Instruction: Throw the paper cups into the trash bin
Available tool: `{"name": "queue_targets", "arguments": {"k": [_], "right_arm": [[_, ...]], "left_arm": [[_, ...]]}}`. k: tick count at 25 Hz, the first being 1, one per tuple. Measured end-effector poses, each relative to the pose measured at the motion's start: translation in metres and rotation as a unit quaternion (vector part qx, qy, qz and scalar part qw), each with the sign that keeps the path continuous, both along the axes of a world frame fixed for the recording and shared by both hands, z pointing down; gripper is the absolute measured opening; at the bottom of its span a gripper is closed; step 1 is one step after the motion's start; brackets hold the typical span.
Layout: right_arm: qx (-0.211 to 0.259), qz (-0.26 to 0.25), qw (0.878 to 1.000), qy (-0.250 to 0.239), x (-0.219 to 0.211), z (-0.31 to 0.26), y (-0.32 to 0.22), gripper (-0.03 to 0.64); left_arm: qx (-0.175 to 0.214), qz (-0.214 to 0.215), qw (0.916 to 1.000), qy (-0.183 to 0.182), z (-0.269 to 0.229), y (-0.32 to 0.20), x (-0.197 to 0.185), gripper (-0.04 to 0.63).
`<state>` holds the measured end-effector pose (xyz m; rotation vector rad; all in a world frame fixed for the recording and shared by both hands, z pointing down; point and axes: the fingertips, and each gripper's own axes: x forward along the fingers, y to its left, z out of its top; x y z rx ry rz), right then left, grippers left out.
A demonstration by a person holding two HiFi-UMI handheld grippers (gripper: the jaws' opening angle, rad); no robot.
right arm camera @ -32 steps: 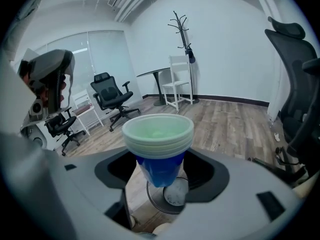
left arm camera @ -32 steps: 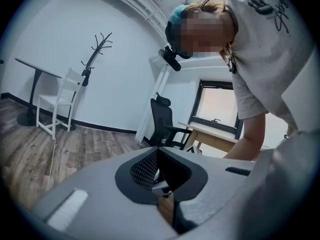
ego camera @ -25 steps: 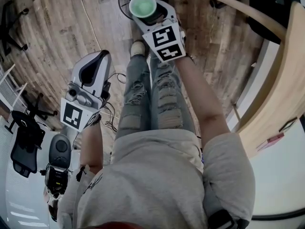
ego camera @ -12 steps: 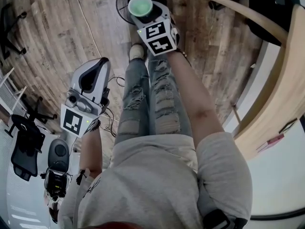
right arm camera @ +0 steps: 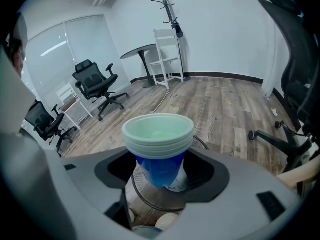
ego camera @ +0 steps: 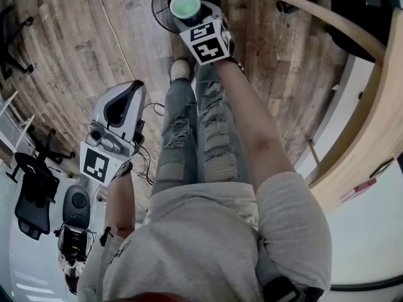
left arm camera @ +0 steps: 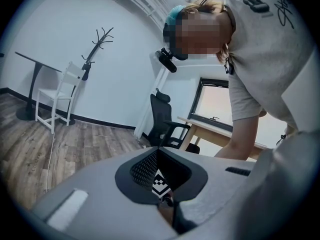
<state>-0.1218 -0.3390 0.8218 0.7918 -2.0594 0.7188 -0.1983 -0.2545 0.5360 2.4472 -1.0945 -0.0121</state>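
Observation:
A stack of blue paper cups (ego camera: 185, 5) with pale green rims is held upright by my right gripper (ego camera: 187, 9), which is shut on it. The stack hangs directly over the round black mesh trash bin (ego camera: 161, 10) on the wooden floor. In the right gripper view the cups (right arm camera: 159, 144) sit between the jaws of the right gripper (right arm camera: 160, 170), with the bin (right arm camera: 145, 201) just below and something white inside it. My left gripper (ego camera: 119, 102) hangs by the person's left leg, far from the bin. In the left gripper view the left gripper (left arm camera: 158, 156) is shut and holds nothing.
The person's legs in ripped jeans and a shoe (ego camera: 181, 68) stand right beside the bin. A wooden table (ego camera: 378, 106) runs along the right. An office chair (ego camera: 31, 187) and floor cables (ego camera: 148, 150) lie at the left. More chairs (right arm camera: 97, 86) stand farther off.
My right gripper has carried the cup stack forward, away from the body, so that it now hangs over the bin's opening. The left gripper has barely shifted.

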Motion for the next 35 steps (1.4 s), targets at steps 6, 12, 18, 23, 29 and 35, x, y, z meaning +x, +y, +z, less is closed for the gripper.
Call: {"name": "queue_targets", "arguments": {"k": [6, 12, 18, 23, 29, 35], "right_arm": [[-0.018, 0.006, 1.000, 0.013, 0.002, 0.023, -0.001, 0.290], [-0.031, 0.017, 0.999, 0.029, 0.003, 0.042, -0.001, 0.290], [-0.033, 0.020, 0.999, 0.034, -0.001, 0.054, -0.008, 0.291], [-0.045, -0.008, 0.998, 0.044, 0.000, 0.066, 0.001, 0.291], [-0.071, -0.038, 0.996, 0.047, -0.013, 0.080, 0.016, 0.291], [-0.074, -0.040, 0.995, 0.049, -0.009, 0.086, 0.019, 0.291]], "left_arm": [[-0.006, -0.003, 1.0000, -0.006, 0.005, 0.004, -0.004, 0.003], [-0.007, 0.002, 0.9999, -0.008, 0.011, 0.009, -0.004, 0.003], [-0.016, 0.008, 0.9997, -0.015, 0.020, 0.006, -0.009, 0.003], [-0.006, 0.006, 0.9998, -0.016, 0.019, 0.004, -0.008, 0.003], [-0.019, 0.007, 0.9997, -0.012, 0.021, 0.002, -0.007, 0.003], [-0.019, 0.005, 0.9996, -0.018, 0.027, 0.008, -0.012, 0.003]]}}
